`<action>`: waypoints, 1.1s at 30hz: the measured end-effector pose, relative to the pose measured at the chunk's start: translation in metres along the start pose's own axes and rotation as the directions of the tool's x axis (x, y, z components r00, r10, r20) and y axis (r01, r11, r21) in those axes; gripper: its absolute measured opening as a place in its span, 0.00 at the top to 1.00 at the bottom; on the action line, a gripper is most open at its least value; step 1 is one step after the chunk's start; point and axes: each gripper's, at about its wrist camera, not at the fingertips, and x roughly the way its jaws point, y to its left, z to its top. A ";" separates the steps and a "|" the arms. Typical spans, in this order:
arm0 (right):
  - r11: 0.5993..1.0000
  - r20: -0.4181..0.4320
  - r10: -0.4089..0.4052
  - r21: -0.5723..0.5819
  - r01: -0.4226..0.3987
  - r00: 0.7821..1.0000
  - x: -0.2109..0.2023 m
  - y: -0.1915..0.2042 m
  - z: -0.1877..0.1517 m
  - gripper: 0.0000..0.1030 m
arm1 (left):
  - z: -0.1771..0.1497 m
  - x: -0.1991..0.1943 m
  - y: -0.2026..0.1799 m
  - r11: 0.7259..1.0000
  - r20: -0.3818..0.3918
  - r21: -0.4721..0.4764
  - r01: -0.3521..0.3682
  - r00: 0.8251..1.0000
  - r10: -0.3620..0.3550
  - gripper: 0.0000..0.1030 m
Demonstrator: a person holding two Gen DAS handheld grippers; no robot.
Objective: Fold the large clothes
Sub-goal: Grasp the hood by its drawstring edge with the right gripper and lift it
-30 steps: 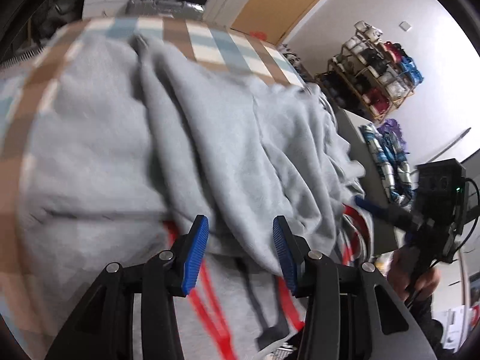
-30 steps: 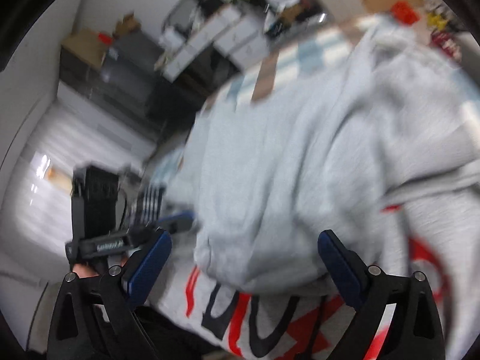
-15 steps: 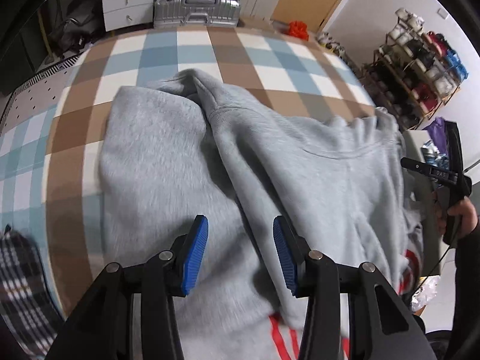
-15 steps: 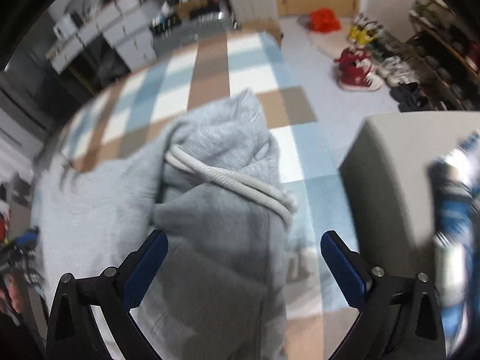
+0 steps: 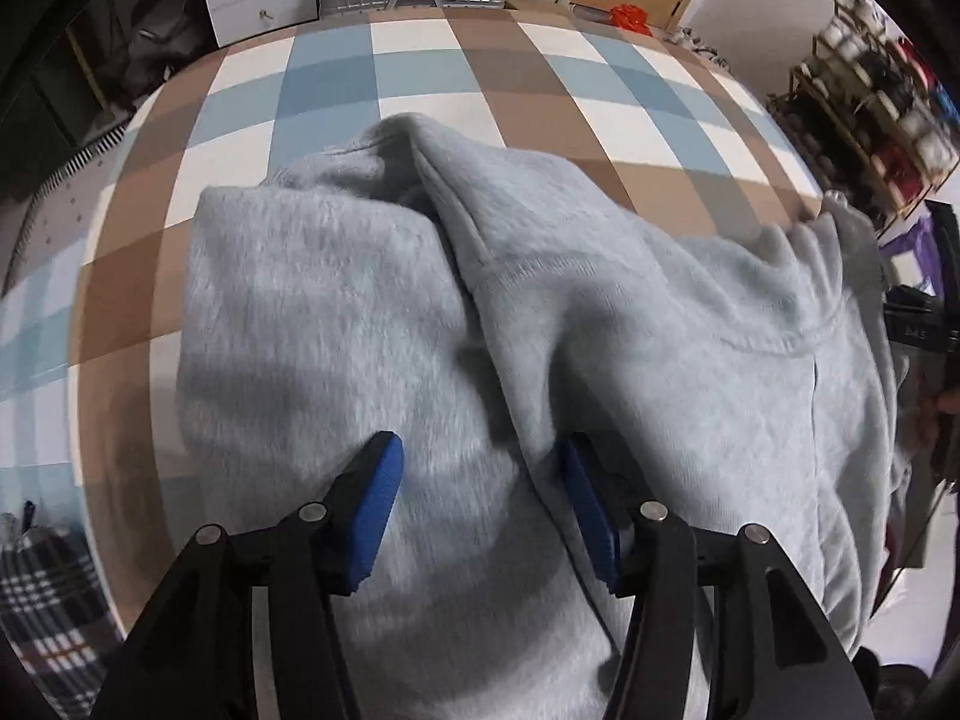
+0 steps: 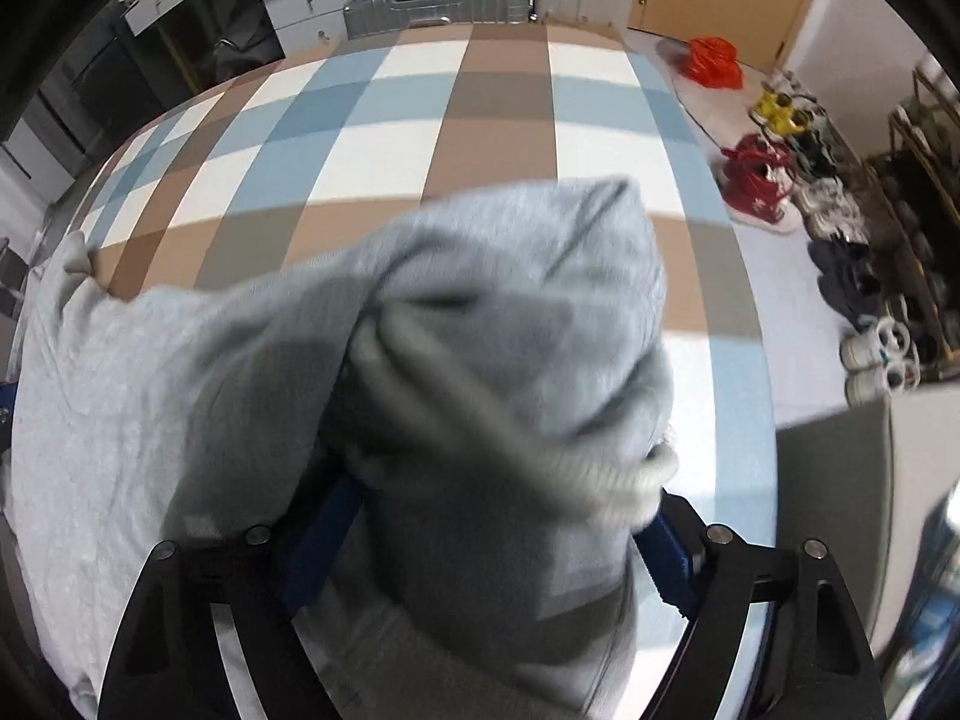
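Two claws working one grey hoodie [image 5: 630,324]: your left claw [image 5: 480,510] is opening over a ridge, your right claw [image 6: 492,534] closing around the hood (nothing pinched yet) to fold it.

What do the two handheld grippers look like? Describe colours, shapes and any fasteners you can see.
Both match. The left gripper has two black, angular arms with cut-out openings, round silver rivets along their tops, and ribbed blue pads on the inner faces. The right gripper has the same black frame, silver rivets and blue pads, partly hidden by grey fabric. No cables or sleeves show clearly.
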 end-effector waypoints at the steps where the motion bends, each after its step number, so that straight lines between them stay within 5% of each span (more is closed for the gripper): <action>1: 1.000 0.003 0.009 0.011 -0.009 1.000 0.003 -0.002 0.006 0.17 | 0.004 0.000 0.002 1.000 0.003 0.004 -0.004 1.000 0.004 0.51; 7: 0.999 0.065 0.037 0.006 -0.037 0.997 0.009 0.007 0.030 0.17 | 0.020 0.004 0.003 0.998 0.017 0.046 -0.047 0.999 0.047 0.50; 11: 1.000 0.095 -0.013 -0.008 0.014 0.995 0.020 0.020 0.054 0.19 | 0.033 0.006 -0.003 0.993 0.000 0.089 -0.073 0.997 0.073 0.50; 15: 1.000 0.047 0.023 -0.018 -0.022 0.999 0.019 0.024 0.072 0.27 | 0.039 0.001 0.009 0.999 0.019 0.032 -0.043 0.999 0.042 0.51; 19: 0.995 0.062 0.094 0.014 -0.095 0.994 -0.011 0.005 0.061 0.26 | 0.022 -0.012 0.009 0.993 0.047 0.083 -0.087 0.995 0.083 0.51; 23: 0.991 0.079 0.121 0.045 -0.125 0.989 -0.032 -0.019 0.032 0.16 | 0.010 -0.029 0.016 0.998 0.061 0.032 -0.061 0.996 0.059 0.51; 31: 0.989 -0.054 0.124 0.089 -0.119 0.991 -0.002 -0.029 0.007 0.13 | -0.003 -0.040 0.022 0.996 0.038 0.000 -0.090 0.995 0.090 0.51; 33: 0.988 -0.034 0.139 0.079 -0.136 0.990 0.001 -0.020 0.011 0.08 | -0.001 -0.037 0.029 0.995 0.032 -0.021 -0.093 0.995 0.093 0.51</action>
